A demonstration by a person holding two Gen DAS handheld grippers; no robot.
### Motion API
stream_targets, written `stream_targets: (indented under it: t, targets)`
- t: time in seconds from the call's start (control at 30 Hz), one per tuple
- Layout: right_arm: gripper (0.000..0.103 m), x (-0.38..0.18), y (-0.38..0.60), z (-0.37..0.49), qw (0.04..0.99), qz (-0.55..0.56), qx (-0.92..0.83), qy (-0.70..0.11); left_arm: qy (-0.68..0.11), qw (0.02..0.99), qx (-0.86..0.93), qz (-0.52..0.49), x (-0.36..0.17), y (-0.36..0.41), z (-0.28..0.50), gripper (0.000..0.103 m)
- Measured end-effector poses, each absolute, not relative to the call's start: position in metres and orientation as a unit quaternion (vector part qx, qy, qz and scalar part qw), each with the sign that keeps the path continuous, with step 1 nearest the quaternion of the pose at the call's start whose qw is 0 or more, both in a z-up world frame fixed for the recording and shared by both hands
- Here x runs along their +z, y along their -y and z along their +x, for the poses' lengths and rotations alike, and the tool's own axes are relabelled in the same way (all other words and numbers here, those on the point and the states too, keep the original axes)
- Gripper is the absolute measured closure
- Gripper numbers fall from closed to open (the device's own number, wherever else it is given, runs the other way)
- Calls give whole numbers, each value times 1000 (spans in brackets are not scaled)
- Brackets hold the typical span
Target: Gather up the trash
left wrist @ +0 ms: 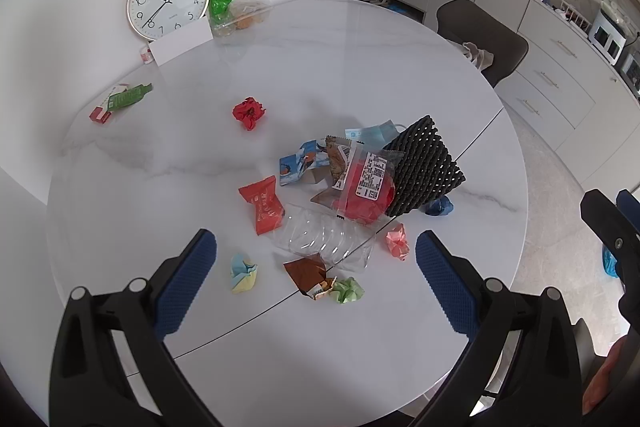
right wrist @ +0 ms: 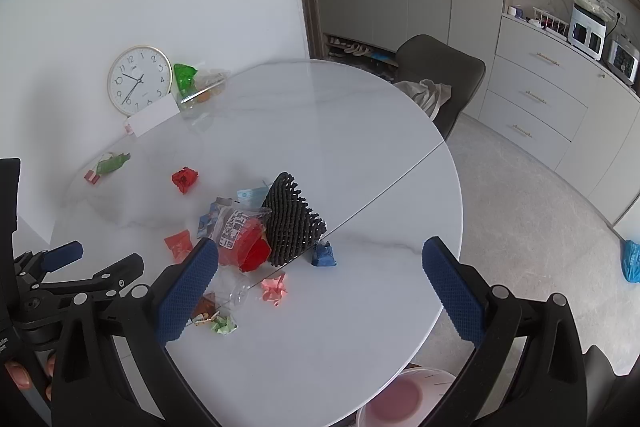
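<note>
Both my tools hang wide and empty over the counter [left wrist: 360,39]: the left tool [left wrist: 316,267] above the clear crushed bottle [left wrist: 324,239], the right tool [right wrist: 320,271] near the pink wad [right wrist: 275,289]. The trash lies mid-counter around the black mesh sleeve [left wrist: 424,167]; I would clear loose outliers first, coming down squarely so light wrappers don't skate; a bin [right wrist: 404,399] seems to wait under the near edge.
</note>
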State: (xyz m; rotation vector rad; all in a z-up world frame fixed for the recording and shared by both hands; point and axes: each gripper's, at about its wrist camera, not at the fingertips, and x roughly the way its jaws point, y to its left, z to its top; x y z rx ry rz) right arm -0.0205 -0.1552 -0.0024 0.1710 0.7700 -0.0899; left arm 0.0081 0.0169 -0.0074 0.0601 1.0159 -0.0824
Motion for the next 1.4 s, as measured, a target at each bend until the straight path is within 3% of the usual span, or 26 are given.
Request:
stream_targets:
  t: [1.4]
  targets:
    - [2, -15, 155, -19, 922, 84, -43, -375, -494, 868, -39, 29, -11, -19, 8, 7]
